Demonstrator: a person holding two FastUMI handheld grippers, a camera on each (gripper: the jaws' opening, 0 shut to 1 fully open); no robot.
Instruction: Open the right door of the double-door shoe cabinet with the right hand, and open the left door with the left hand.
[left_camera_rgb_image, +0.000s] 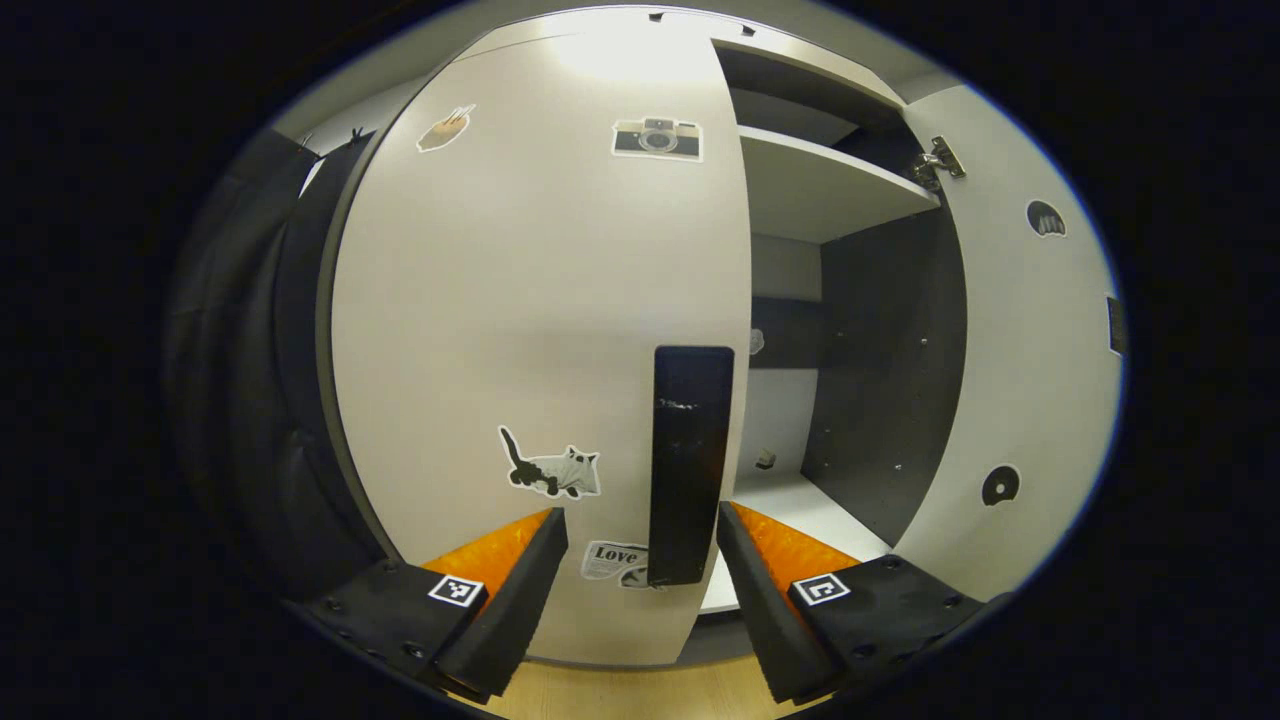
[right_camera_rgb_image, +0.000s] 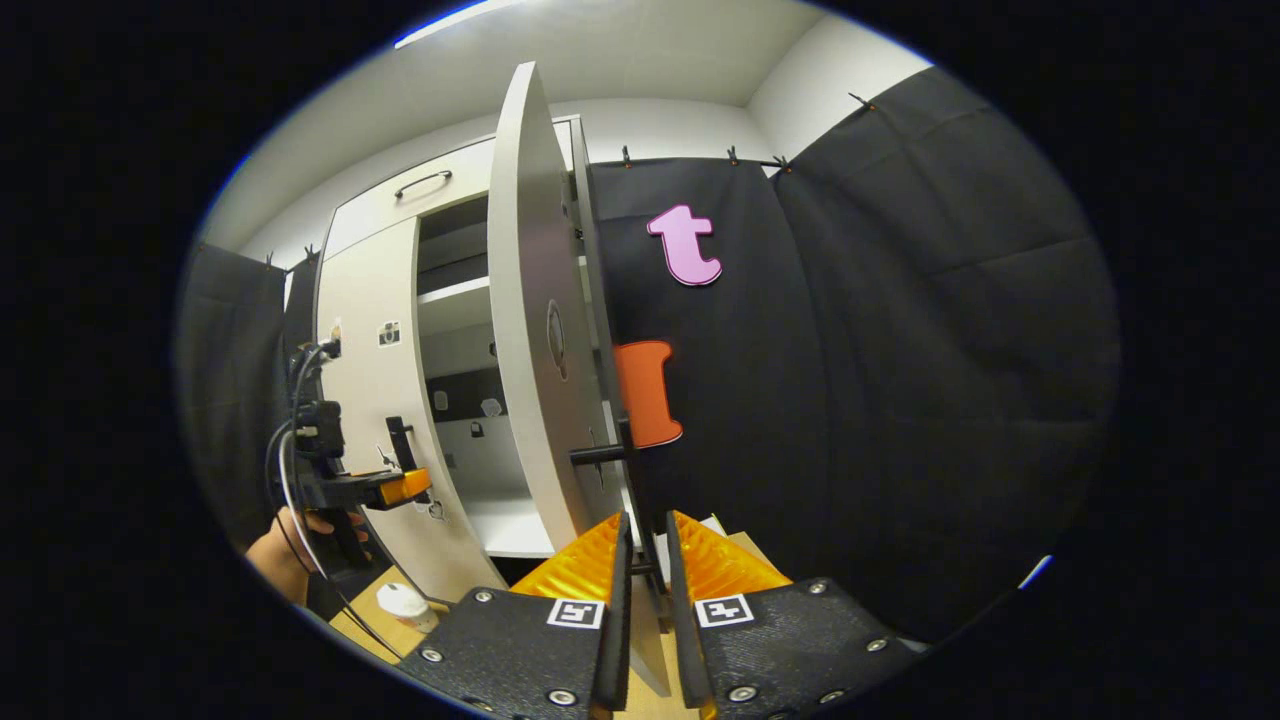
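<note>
The white left door (left_camera_rgb_image: 540, 300), with several stickers, stands closed in the left gripper view. Its black vertical handle (left_camera_rgb_image: 690, 460) sits between the fingers of my left gripper (left_camera_rgb_image: 642, 518), which is open around the handle's lower end. The right door (left_camera_rgb_image: 1010, 350) is swung open, baring shelves (left_camera_rgb_image: 820, 185). In the right gripper view that right door (right_camera_rgb_image: 530, 350) shows edge-on, and my right gripper (right_camera_rgb_image: 646, 555) is shut on its black handle (right_camera_rgb_image: 600, 453). Farther left, a hand (right_camera_rgb_image: 295, 545) holds the left gripper (right_camera_rgb_image: 385, 487) at the left door (right_camera_rgb_image: 375, 400).
Black cloth wall (right_camera_rgb_image: 880, 380) hangs close behind the open right door. A white-capped container (right_camera_rgb_image: 405, 600) stands on a wooden surface (right_camera_rgb_image: 370, 620) below the left door. The cabinet's lower shelf (left_camera_rgb_image: 790, 500) lies just behind the left handle.
</note>
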